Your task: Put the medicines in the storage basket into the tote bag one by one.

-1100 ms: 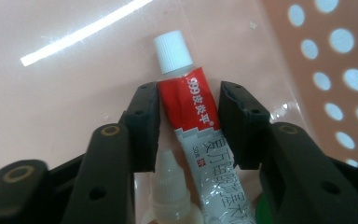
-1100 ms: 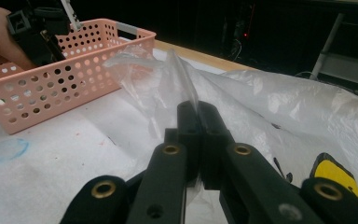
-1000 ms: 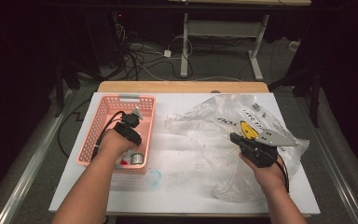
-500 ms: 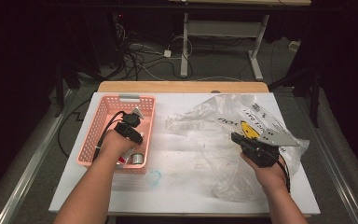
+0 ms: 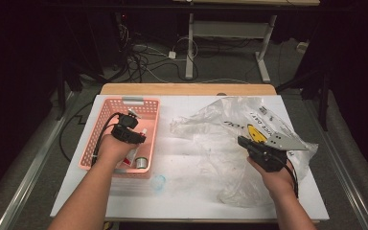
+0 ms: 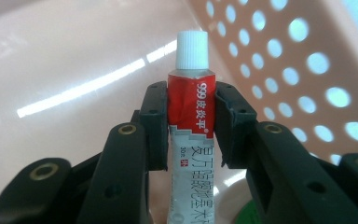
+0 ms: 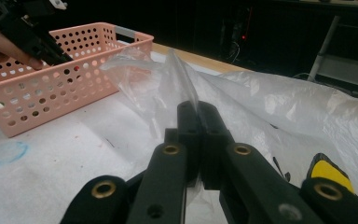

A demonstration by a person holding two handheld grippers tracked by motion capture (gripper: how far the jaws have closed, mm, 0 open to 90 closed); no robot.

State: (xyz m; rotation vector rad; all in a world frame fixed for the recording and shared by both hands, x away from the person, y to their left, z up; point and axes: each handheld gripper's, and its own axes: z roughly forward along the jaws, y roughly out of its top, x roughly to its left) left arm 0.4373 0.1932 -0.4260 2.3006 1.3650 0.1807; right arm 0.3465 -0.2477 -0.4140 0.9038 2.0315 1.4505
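A red and white tube (image 6: 190, 112) with a white cap stands upright between my left gripper's (image 6: 190, 128) pads, which press on its sides. This is inside the pink perforated basket (image 5: 124, 101), where the left gripper (image 5: 130, 140) hangs over the tube (image 5: 133, 154). A clear plastic bag (image 5: 220, 124) with black print and a yellow mark lies spread over the table's right half. My right gripper (image 7: 198, 116) is shut on a raised fold of the bag (image 7: 279, 107), and it sits at the bag's middle (image 5: 242, 141).
A small round metal tin (image 5: 142, 163) lies in the basket's near end. A clear round thing with a bluish rim (image 5: 158, 182) rests on the white table just in front of the basket. The basket wall (image 7: 74, 79) stands left of the bag.
My left gripper has risen a little and drawn toward the basket's middle with the tube in it. The right gripper and the bag have stayed put.
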